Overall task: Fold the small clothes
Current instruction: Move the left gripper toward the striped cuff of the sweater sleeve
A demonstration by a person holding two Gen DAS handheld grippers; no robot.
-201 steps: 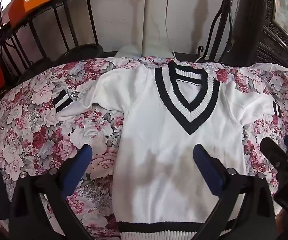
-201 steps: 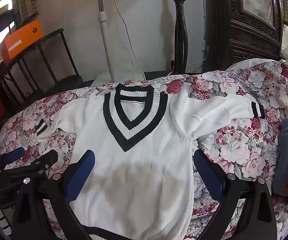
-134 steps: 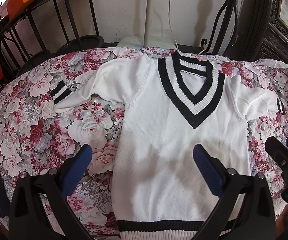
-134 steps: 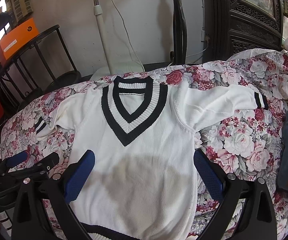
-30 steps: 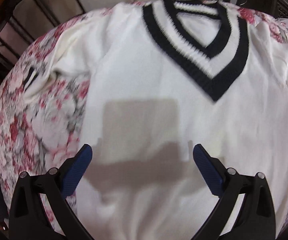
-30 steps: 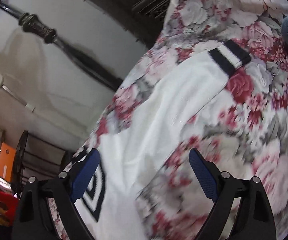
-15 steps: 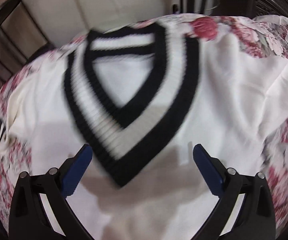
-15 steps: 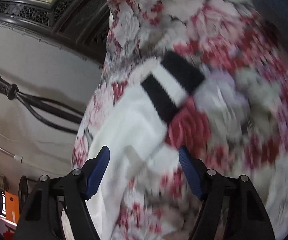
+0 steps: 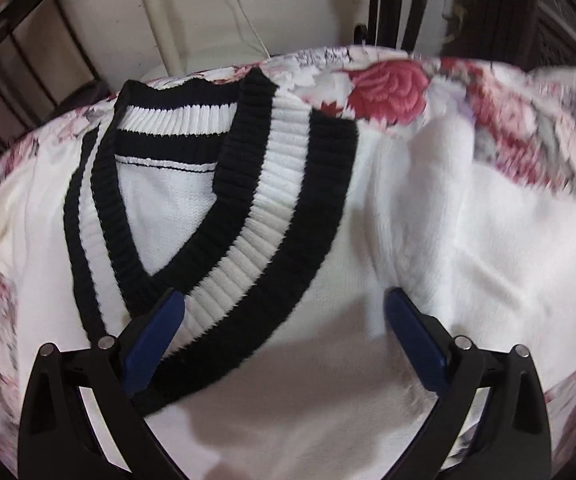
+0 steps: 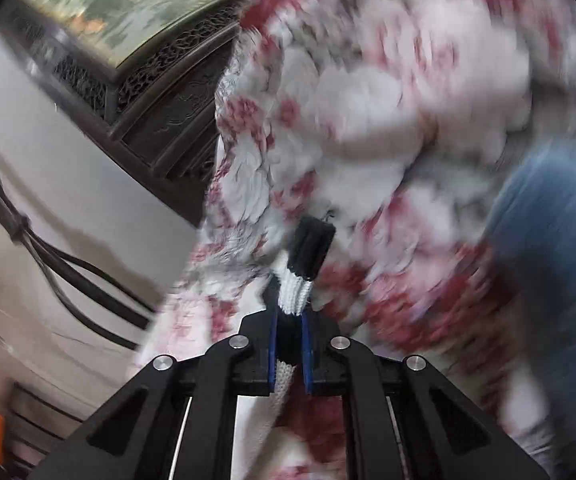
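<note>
A white sweater (image 9: 467, 248) is trimmed with a black-and-white striped collar (image 9: 264, 216); the bedspread (image 9: 527, 120) is printed with red and pink roses.

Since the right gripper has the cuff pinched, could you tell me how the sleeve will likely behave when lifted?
Probably floppy: the cuff already bunches narrow in the right gripper. The ribbed knit looks grippy, so slipping seems unlikely. The sweater may drag along.

The left gripper (image 9: 280, 330) and the right gripper (image 10: 288, 344) are both made of matte black plastic frames with triangular cut-outs, round silver screws and flat dark blue finger pads (image 9: 154, 338).
</note>
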